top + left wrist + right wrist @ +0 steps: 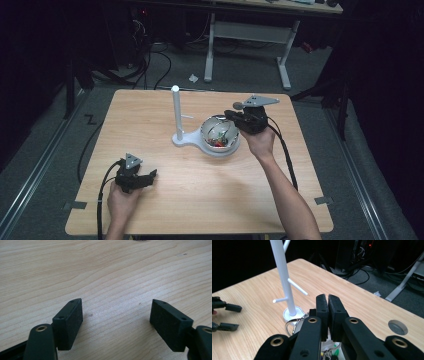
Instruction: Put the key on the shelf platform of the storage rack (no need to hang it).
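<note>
A white stand [176,112] with a tall pole and short side pegs rises from the middle of the wooden table [150,130]. Its base joins a white bowl [206,132] that holds small coloured items [220,142]. My right gripper [229,115] hovers over the bowl's far right rim, jaws pressed together. In the right gripper view the shut jaws [327,300] point past the pole [284,277], and a thin metal ring [289,323] shows just under them; whether it is gripped is unclear. My left gripper [152,175] rests open at the front left, with bare wood between its pads [116,312].
A grey round cap [237,105] sits in the tabletop behind the bowl. Beyond the table lie dark floor, cables and a white desk frame [247,45]. The left gripper [233,317] appears at the left edge of the right gripper view.
</note>
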